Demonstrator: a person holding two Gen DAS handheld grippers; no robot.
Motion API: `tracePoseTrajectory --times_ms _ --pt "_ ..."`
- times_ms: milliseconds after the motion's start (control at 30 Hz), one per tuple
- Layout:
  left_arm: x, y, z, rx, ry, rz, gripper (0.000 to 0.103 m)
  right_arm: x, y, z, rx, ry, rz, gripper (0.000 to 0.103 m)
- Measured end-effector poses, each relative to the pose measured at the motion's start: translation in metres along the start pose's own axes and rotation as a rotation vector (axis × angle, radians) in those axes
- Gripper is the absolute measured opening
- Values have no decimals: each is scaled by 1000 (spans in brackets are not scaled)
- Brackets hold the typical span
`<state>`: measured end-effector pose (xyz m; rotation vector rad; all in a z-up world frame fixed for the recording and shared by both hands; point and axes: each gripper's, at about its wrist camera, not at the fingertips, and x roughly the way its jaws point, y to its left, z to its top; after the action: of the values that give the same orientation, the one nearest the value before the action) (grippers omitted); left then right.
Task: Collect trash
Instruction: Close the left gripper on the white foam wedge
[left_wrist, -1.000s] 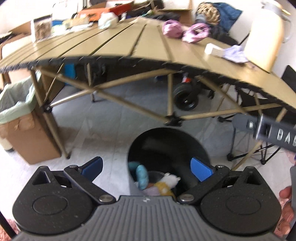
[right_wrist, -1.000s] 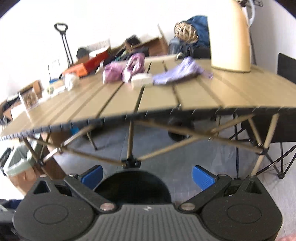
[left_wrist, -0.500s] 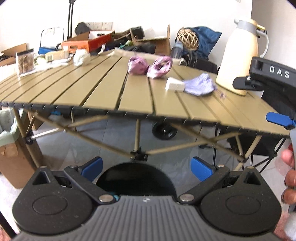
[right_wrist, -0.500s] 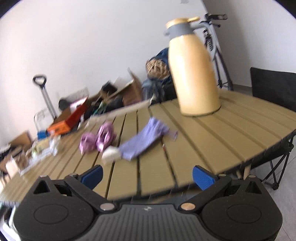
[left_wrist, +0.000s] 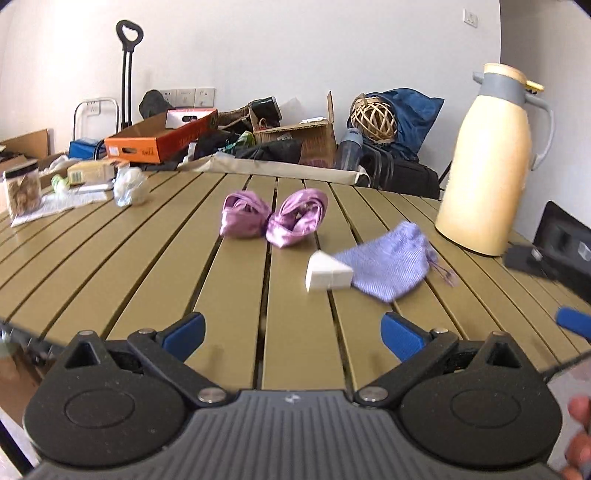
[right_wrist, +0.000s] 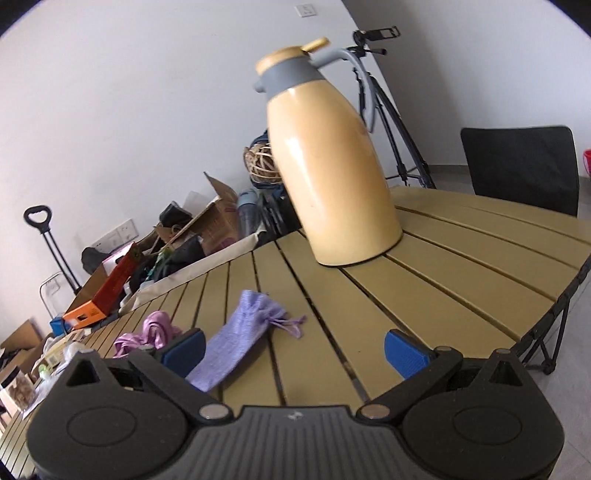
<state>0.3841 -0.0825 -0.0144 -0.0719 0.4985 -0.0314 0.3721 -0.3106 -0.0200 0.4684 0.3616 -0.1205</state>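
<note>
Over the near edge of the slatted olive table (left_wrist: 236, 280), the left wrist view shows the left gripper (left_wrist: 291, 330) with its blue-padded fingers spread wide and nothing between them. Ahead of it on the tabletop lie two crumpled pink satin pouches (left_wrist: 275, 218), touching each other side by side. Nearer and to the right sits a white wedge-shaped block (left_wrist: 327, 274), and just beside it, touching or overlapping its right edge, a lavender drawstring pouch (left_wrist: 391, 264) with its cords trailing right. A cream thermos jug (left_wrist: 491, 162) with a grey collar stands upright at the right. Far left are a crumpled white wad (left_wrist: 129, 186) and a clear jar (left_wrist: 21, 192) on a paper sheet. Part of the right gripper's blue finger (left_wrist: 574, 322) shows at the right edge, blurred.

From the right wrist view, the right gripper (right_wrist: 293, 349) hangs above the table (right_wrist: 461, 280), fingers likewise wide apart and holding nothing. The lavender drawstring pouch (right_wrist: 240, 341) lies between the fingers in the frame, close to the left pad, flat on the slats. The pink pouches (right_wrist: 147, 334) are further left, partly hidden by the gripper body. The thermos jug (right_wrist: 328, 166) stands beyond, and a black chair (right_wrist: 521, 166) is at the table's far right.
</note>
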Motion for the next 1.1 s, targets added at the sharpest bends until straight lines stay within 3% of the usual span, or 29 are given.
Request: tracePoseTrajectory --times_ms 467,733,833,867,1100 --pt "77 -29 26 94 52 13 101 19 -47 -3 172 -10 -98 103" --pt "99 -31 26 92 72 -1 71 25 -38 -11 158 13 -96 103" --pt "100 -29 27 81 70 -32 54 25 -36 -11 149 12 -102 103" --pt "100 -29 27 82 69 -45 43 25 -36 -12 148 12 -102 103" --pt "96 -25 28 78 52 -51 36 25 -35 -11 139 13 -102 103"
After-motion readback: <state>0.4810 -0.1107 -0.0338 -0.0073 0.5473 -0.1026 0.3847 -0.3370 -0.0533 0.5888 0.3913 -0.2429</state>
